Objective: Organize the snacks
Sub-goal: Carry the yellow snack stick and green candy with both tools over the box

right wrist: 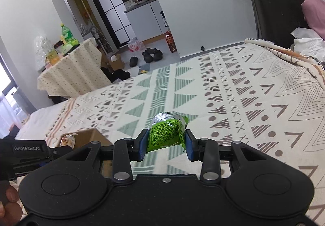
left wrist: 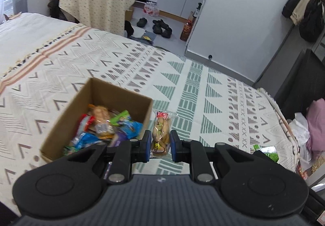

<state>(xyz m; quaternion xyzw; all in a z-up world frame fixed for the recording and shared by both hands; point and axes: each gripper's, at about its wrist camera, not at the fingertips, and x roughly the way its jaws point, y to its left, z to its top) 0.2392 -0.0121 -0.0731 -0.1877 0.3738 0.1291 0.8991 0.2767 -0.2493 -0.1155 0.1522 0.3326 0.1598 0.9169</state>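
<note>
Patterned bedspread (left wrist: 203,83) covered the work surface, with a cardboard box (left wrist: 61,124) of mixed snacks at lower left of the left wrist view. Left gripper (left wrist: 160,144) was clamped on a clear bread packet (left wrist: 160,134), its long axis running forward along the fingers, hanging just right of the box's near corner. Right gripper (right wrist: 165,144) grasped a green packet (right wrist: 166,134) above the bedspread, well apart from the box. Judged: the left hand was nearer the box.
</note>
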